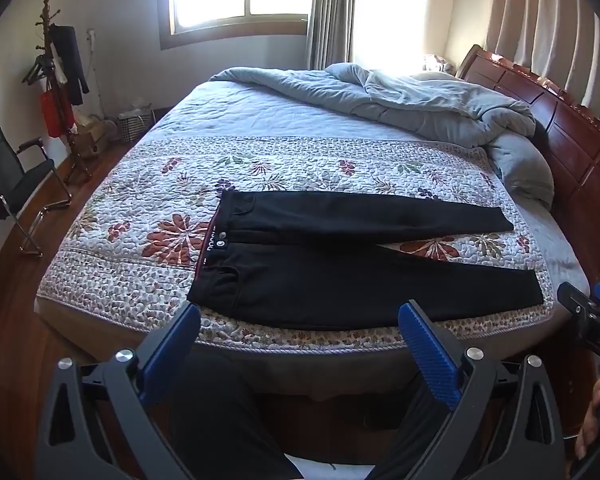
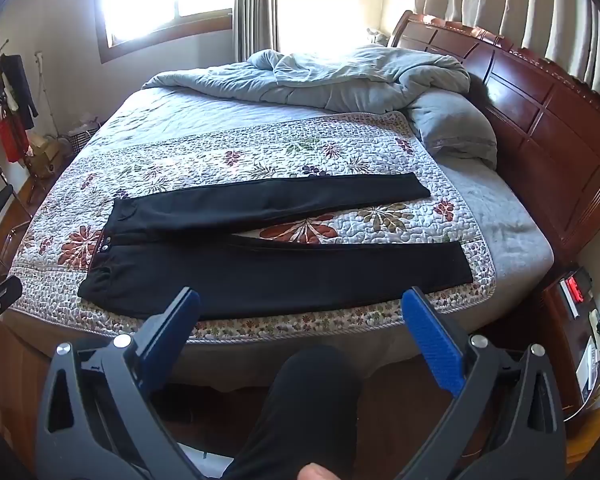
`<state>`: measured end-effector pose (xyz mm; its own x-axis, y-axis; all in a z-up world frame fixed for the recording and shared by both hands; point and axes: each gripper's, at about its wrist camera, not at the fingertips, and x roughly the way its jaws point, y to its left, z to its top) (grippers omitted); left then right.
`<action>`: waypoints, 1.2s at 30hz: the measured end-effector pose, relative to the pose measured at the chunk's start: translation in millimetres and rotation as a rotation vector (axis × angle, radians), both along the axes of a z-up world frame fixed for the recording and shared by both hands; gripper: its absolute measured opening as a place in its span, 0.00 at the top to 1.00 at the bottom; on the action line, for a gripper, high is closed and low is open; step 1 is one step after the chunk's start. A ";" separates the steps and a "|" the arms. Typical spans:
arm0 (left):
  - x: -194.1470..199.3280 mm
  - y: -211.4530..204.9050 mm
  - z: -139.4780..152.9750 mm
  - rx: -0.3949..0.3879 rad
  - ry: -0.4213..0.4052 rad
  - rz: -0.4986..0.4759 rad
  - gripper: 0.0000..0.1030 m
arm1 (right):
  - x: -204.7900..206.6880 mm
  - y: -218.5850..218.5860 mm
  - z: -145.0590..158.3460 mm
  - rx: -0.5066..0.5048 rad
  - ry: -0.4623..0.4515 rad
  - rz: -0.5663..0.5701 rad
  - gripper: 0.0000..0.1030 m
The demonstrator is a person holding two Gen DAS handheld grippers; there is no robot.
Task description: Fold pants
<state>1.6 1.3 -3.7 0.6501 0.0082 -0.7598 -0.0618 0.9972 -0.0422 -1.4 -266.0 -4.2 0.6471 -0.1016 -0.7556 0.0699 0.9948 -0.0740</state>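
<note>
Floral quilt (image 1: 148, 208) on bed; black pants (image 1: 340, 276) flat on it, legs splayed. Left gripper (image 1: 300, 340) and right gripper (image 2: 300, 324) near quilt's front edge, jaws wide, empty.

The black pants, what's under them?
The black pants lie spread on a flowery quilt, which shows all around them and between the two legs. What the quilt looks like right beneath the pants is covered.

Matt black cloth pants (image 1: 340, 276), quilted floral cloth bedspread (image 1: 140, 184), glossy wooden headboard (image 2: 540, 120), ribbed blue plastic pads (image 1: 428, 344)
</note>
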 end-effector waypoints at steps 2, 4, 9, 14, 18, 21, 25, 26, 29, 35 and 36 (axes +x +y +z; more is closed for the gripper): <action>-0.7 1.2 -2.9 0.001 0.000 0.001 0.04 | 1.2 -1.7 -1.9 0.001 0.000 0.000 0.02; -2.5 1.9 -4.2 -0.001 0.001 0.000 0.04 | 0.6 -1.4 -2.7 0.000 0.001 0.000 0.02; -1.5 2.0 -3.3 0.000 0.006 0.002 0.04 | 0.7 -3.3 -4.3 0.000 0.001 -0.002 0.02; -1.0 2.3 -2.7 0.000 0.009 0.003 0.04 | 0.4 -3.6 -4.2 0.000 0.001 -0.002 0.02; -0.3 2.7 -2.7 -0.001 0.009 0.002 0.04 | 0.0 -4.1 -4.6 0.000 0.000 -0.001 0.02; -0.9 2.8 -1.9 -0.001 0.009 0.001 0.04 | 0.4 -4.2 -4.5 -0.001 0.002 -0.001 0.02; -0.8 3.5 -2.1 -0.001 0.009 0.002 0.04 | 1.3 -4.6 -4.8 0.002 0.003 -0.004 0.02; -0.5 4.0 -2.1 -0.001 0.010 0.003 0.04 | 1.6 -4.9 -5.0 0.002 0.003 -0.004 0.02; -1.0 4.3 -1.6 -0.002 0.009 0.006 0.04 | 1.0 -5.5 -4.6 0.004 0.003 -0.003 0.02; -1.1 5.3 -1.2 -0.001 0.008 0.008 0.04 | 1.4 -4.7 -4.9 0.001 0.004 -0.003 0.02; -0.8 5.7 -1.6 -0.001 0.008 0.008 0.04 | 1.4 -5.2 -4.6 0.002 0.005 -0.003 0.02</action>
<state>0.8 7.0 -5.3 0.6439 0.0124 -0.7650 -0.0700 0.9966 -0.0428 0.0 -271.2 -8.9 0.6431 -0.1021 -0.7590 0.0728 0.9947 -0.0721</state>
